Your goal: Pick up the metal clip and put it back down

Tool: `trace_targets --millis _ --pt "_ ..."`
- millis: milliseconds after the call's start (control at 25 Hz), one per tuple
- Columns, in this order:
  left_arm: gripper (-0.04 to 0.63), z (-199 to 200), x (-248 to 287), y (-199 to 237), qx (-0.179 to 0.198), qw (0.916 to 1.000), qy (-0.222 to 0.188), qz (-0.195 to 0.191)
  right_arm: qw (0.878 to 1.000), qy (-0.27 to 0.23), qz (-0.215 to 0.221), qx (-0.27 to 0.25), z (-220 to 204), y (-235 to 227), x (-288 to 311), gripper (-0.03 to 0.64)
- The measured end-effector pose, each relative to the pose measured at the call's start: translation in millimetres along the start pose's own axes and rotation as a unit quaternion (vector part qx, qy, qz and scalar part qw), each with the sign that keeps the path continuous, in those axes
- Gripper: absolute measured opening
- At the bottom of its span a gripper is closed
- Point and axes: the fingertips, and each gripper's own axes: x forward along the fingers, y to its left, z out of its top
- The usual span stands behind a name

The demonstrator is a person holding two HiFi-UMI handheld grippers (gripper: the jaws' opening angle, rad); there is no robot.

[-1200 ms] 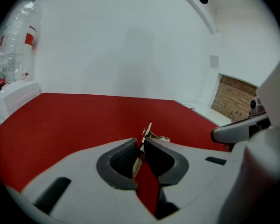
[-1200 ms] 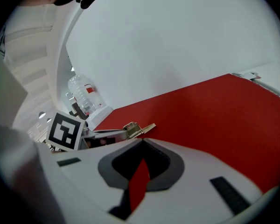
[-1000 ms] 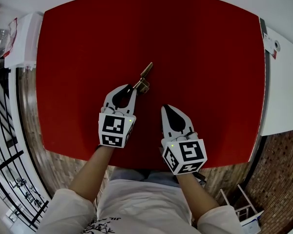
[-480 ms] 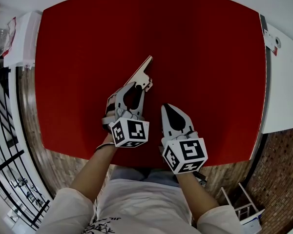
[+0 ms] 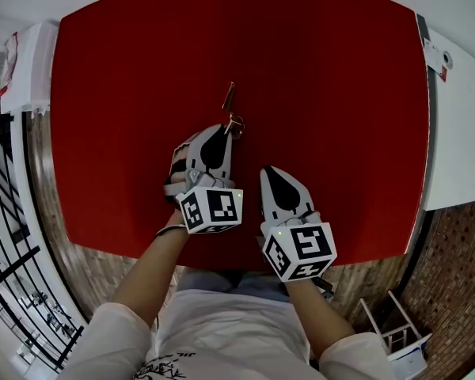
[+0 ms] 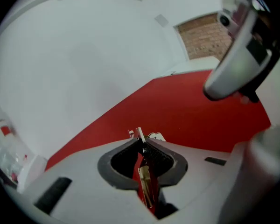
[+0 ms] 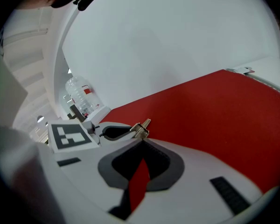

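Observation:
The metal clip is a small brass-coloured clip near the middle of the red table. My left gripper is shut on its near end, rolled onto its side, and its jaws have just been closing on it. In the left gripper view the clip is pinched between the ribbed pads, with its tip poking out past them. My right gripper rests shut and empty just right of the left one. In the right gripper view the clip and the left gripper show just beyond my shut right gripper.
A white tabletop adjoins the red table on the right. A white shelf with a plastic bottle stands at the far left. A black metal railing runs along the left, above a brick floor.
The left gripper has rolled onto its side and shifted slightly right. The clip, which pointed up and to the right a second ago, now stands nearly edge-on in the jaws. The right gripper has stayed put.

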Motion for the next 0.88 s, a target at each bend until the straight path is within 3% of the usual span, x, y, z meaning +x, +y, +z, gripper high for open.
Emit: trace_targets --millis 80,160,280,400,480,640,800,880 --pt "0.04 -2 -3 11 -0.074 0.9972 -0.005 -0.009 1.0 -0.001 -0.001 0.001 1 -1 -1 0.006" --pt "0.034 -8 -7 22 -0.158 0.9871 -0.008 -0.025 1.0 -0.004 -0.001 0.0 4 0 -2 0.006" --pt "0.029 -13 -16 36 -0.285 0.9568 -0.019 -0.053 1.0 -0.007 0.004 -0.004 9 3 -3 0.006" --pt "0.028 -15 -27 40 -0.372 0.9247 -0.028 -0.076 1.0 -0.009 0.008 -0.007 13 7 -6 0.006" --pt "0.028 -15 -36 42 -0.401 0.9114 -0.032 -0.086 1.0 -0.009 0.01 -0.008 15 11 -8 0.006" --pt "0.028 2 -59 48 -0.419 0.8999 -0.063 -0.104 1.0 -0.017 0.016 -0.019 25 18 -11 0.006" --pt "0.028 31 -96 51 -0.455 0.8746 -0.101 -0.134 0.999 -0.028 0.017 -0.029 39 26 -27 0.006" --pt "0.028 48 -115 55 -0.462 0.8669 -0.12 -0.143 0.999 -0.034 0.019 -0.037 48 31 -37 0.006"
